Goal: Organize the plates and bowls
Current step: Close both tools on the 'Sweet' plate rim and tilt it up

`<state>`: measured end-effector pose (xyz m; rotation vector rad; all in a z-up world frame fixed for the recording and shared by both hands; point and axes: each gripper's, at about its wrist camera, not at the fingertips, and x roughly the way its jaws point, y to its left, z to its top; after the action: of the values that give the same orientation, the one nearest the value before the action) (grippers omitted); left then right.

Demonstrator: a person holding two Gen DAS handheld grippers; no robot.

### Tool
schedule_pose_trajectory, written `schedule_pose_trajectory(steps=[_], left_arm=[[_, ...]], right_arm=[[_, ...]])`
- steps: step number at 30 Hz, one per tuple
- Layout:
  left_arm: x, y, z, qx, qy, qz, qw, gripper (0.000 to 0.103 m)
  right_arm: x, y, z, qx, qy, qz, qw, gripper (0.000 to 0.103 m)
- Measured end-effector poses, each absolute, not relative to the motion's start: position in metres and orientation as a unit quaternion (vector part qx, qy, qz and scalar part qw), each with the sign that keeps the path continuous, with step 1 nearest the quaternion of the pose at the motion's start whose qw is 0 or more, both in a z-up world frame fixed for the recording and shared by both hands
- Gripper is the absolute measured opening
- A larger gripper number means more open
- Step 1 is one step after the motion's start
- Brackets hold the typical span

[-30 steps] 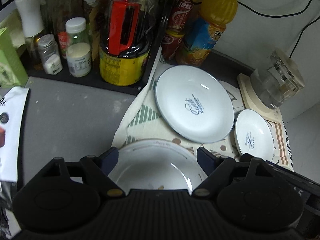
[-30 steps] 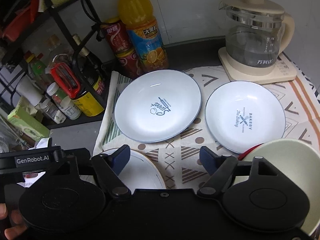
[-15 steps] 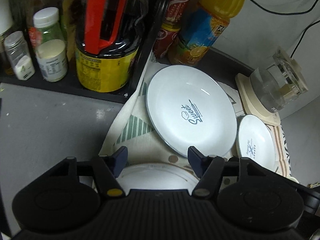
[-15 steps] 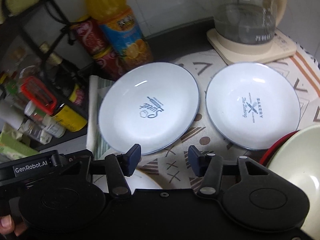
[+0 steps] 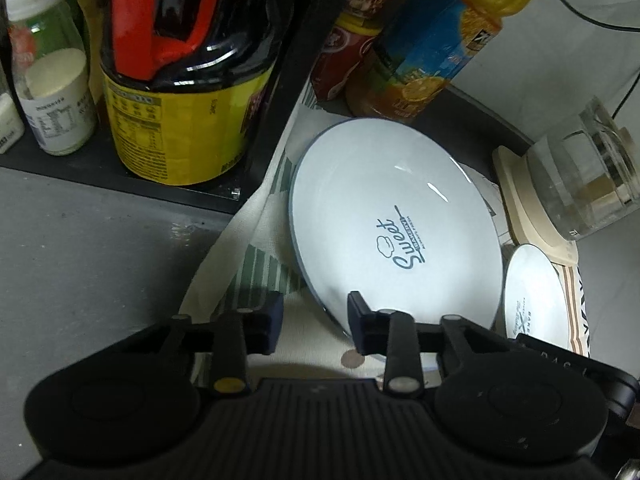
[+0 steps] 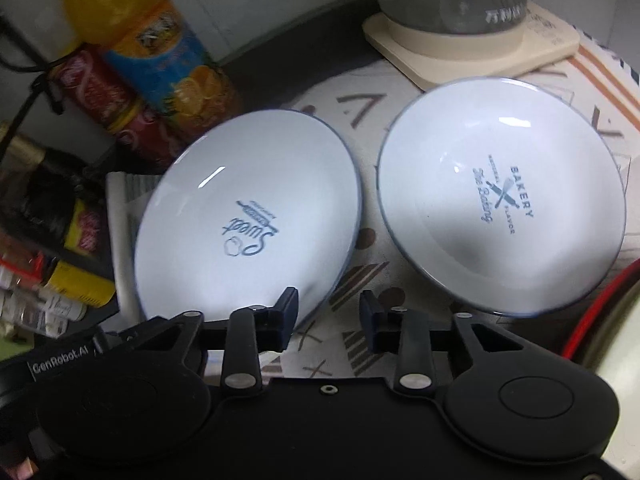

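A white plate with "Sweet" lettering (image 5: 392,216) (image 6: 248,216) lies on the patterned cloth. My left gripper (image 5: 316,320) hangs over its near-left rim. The right finger is above the plate and the left finger over the cloth, and the jaws are closing with the rim between them, not pressed. My right gripper (image 6: 329,312) straddles the plate's near-right rim the same way, its jaws also closing and not gripping. A second white plate marked "Bakery" (image 6: 500,200) (image 5: 536,292) lies to the right. A cream bowl with a red edge (image 6: 616,328) shows at the far right.
A black rack (image 5: 120,176) at the left holds a yellow-labelled dark bottle (image 5: 180,112) and small jars. An orange juice bottle (image 6: 160,56) and red cans (image 6: 104,96) stand behind the plates. A glass kettle on a cream base (image 6: 472,32) sits at the back right. Grey counter (image 5: 80,264) lies at the left.
Both grippers have sunk and moved forward onto the near rim of the "Sweet" plate, and their jaws have narrowed. The nearest patterned plate has slid out of view under the left gripper.
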<state>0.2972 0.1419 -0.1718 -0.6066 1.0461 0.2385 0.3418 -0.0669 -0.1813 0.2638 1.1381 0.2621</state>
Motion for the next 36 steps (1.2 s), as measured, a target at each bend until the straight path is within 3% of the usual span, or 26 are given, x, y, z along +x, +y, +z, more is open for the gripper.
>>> schedule_pose_trajectory(steps=[10, 15, 22, 36], left_arm=[[0.303, 0.147, -0.192, -0.323, 0.482, 0.113, 0.807, 0.024], [0.307, 0.147, -0.2, -0.344, 0.476, 0.1, 0.803, 0.012], [0.298, 0.149, -0.185, -0.347, 0.461, 0.099, 0.811, 0.012], [0.262, 0.136, -0.158, -0.353, 0.456, 0.112, 0.81, 0.013]], right_arm=[[0.354, -0.059, -0.204, 0.15, 0.547, 0.127, 0.814, 0.021], [0.357, -0.06, -0.207, 0.161, 0.547, 0.125, 0.812, 0.02], [0.352, -0.064, -0.196, 0.165, 0.527, 0.144, 0.821, 0.013], [0.318, -0.066, -0.16, 0.126, 0.505, 0.175, 0.836, 0.015]])
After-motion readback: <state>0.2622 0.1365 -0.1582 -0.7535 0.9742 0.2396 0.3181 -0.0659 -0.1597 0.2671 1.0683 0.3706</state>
